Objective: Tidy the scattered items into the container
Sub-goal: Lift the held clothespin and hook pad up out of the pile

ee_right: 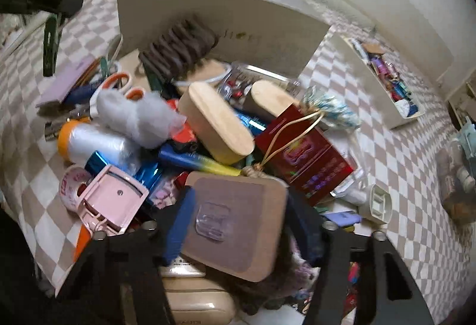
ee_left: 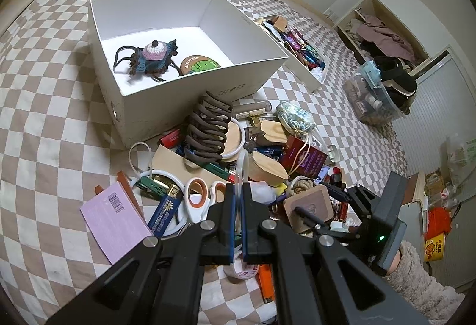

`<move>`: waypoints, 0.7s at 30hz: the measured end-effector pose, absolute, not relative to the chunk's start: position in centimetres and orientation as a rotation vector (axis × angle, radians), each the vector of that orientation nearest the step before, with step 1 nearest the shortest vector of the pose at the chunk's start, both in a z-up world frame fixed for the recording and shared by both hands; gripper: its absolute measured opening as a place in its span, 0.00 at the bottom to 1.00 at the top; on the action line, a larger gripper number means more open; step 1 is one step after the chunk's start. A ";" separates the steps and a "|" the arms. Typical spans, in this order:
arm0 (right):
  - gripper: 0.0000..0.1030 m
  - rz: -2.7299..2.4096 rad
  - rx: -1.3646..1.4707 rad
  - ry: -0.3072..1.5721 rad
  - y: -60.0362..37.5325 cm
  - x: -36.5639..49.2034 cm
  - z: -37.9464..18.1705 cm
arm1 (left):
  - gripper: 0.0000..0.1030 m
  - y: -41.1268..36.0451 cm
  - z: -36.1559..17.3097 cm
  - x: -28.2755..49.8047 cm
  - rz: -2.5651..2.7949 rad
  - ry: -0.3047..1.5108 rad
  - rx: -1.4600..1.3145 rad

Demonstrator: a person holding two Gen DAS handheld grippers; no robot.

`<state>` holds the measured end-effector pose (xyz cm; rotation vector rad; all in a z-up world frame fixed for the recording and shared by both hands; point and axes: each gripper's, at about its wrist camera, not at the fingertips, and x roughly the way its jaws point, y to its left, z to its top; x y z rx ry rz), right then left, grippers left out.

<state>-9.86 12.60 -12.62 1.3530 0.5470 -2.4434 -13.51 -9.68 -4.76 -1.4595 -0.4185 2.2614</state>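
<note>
Surface: a bed with a brown-and-white checked cover carries everything.
Container: the white box stands open at the far side of the clutter; inside lie a crocheted toy and a round "Best Friend" coaster.
Scattered items: heaped just near the box, among them a brown coiled hair tie, orange-handled scissors, a lilac card, a red packet and an oval wooden box.
Left gripper: jaws pressed together on a thin clear loop that rises from between them.
Right gripper: jaws partly apart around a wooden block with a clear adhesive hook; blur hides whether the pads press on it.
Far right: a second white tray of small items.
</note>
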 end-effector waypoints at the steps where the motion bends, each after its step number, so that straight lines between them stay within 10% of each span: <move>1: 0.50 -2.442 1.358 0.522 12.8 -10.0 -12.5 | 0.04 -9.7 -4.8 -13.5 2.261 -0.418 -1.459; 10: 0.50 -2.460 1.343 0.450 13.0 -9.4 -11.3 | 0.04 -9.7 -4.9 -13.4 2.265 -0.408 -1.465; 14: 0.81 -2.531 1.288 0.492 12.7 -8.8 -10.6 | 0.04 -9.7 -4.8 -13.4 2.267 -0.408 -1.463; 21: 0.81 -2.539 1.267 0.741 10.2 -7.9 -12.4 | 0.04 -9.7 -4.7 -13.4 2.268 -0.404 -1.463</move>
